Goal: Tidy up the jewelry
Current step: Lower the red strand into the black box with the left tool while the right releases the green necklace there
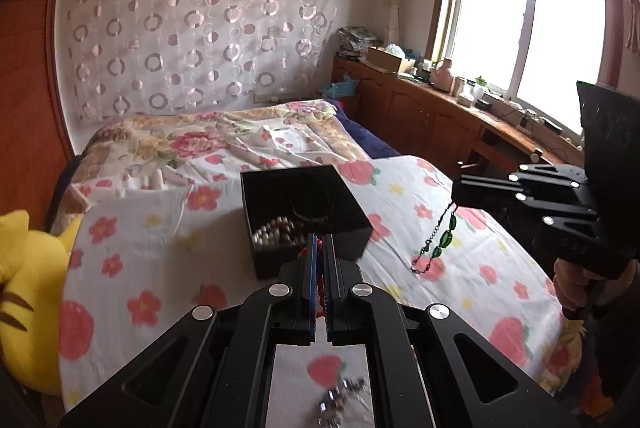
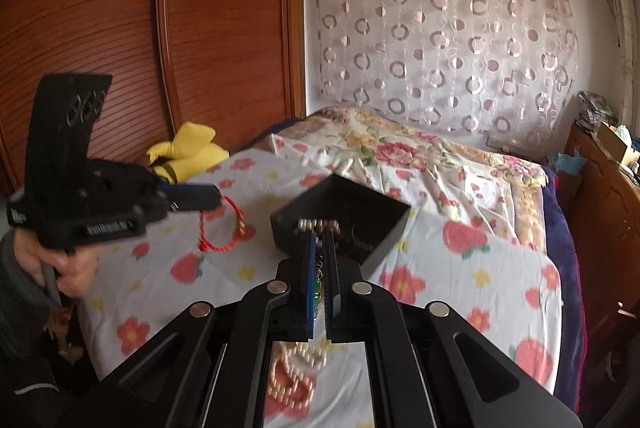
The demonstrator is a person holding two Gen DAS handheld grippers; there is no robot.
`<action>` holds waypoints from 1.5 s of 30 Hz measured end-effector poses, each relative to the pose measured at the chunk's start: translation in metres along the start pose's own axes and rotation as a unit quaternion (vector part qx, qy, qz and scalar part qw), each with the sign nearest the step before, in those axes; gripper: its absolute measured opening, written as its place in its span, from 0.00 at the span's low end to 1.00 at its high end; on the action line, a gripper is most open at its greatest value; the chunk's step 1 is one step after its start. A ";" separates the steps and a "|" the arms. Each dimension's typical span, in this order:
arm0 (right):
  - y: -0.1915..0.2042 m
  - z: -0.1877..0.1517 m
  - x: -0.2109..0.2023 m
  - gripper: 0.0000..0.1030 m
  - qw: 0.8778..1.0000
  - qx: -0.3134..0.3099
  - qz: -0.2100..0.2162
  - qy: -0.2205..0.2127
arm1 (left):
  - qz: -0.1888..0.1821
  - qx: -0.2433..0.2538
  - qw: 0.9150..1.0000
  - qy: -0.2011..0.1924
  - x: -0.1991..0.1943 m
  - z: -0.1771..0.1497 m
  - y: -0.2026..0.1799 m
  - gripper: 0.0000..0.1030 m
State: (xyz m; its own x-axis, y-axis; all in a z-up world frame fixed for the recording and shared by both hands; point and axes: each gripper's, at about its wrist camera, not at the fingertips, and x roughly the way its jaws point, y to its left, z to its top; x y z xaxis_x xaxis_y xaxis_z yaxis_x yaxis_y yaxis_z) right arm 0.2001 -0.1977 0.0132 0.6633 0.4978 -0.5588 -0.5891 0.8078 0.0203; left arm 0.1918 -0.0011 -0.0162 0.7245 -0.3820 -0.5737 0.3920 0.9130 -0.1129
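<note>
A black open box [image 1: 308,212] sits on the flowered bedsheet, with a pearl strand [image 1: 272,234] and a dark necklace inside; it also shows in the right wrist view [image 2: 344,216]. My left gripper [image 1: 320,244] is shut on a red cord bracelet [image 2: 224,224], which hangs from it above the sheet, left of the box. My right gripper [image 2: 323,240] is shut on a green-stone chain necklace [image 1: 440,240], which dangles to the right of the box. A pearl necklace [image 2: 296,372] lies on the sheet under the right gripper. A silver piece [image 1: 340,400] lies under the left gripper.
A yellow plush toy [image 1: 28,292] lies at the bed's left edge by the wooden wardrobe [image 2: 120,28]. A folded flowered quilt [image 1: 224,140] lies behind the box. A wooden cabinet [image 1: 440,108] with clutter runs under the window on the right.
</note>
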 end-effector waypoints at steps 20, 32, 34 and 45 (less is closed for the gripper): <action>-0.055 0.038 0.129 0.04 0.999 0.010 0.033 0.038 | 0.007 -0.011 0.999 0.031 0.091 0.048 0.041 0.02; -0.075 0.024 0.155 0.05 0.998 0.029 0.026 0.057 | 0.002 -0.014 0.998 0.053 0.143 0.064 0.058 0.02; -0.076 0.022 0.151 0.05 0.998 0.029 0.024 0.056 | 0.001 -0.015 0.998 0.057 0.148 0.064 0.059 0.02; -0.080 0.011 0.118 0.22 0.998 0.046 0.013 0.045 | 0.009 -0.014 0.998 0.058 0.150 0.064 0.055 0.06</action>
State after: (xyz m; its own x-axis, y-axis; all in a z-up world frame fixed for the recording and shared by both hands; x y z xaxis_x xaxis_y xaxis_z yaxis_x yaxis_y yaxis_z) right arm 0.3307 -0.1998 -0.0451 0.6013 0.4923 -0.6294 -0.5580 0.8225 0.1102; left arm 0.3587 -0.0177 -0.0566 0.6605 -0.3483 -0.6652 0.3624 0.9238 -0.1238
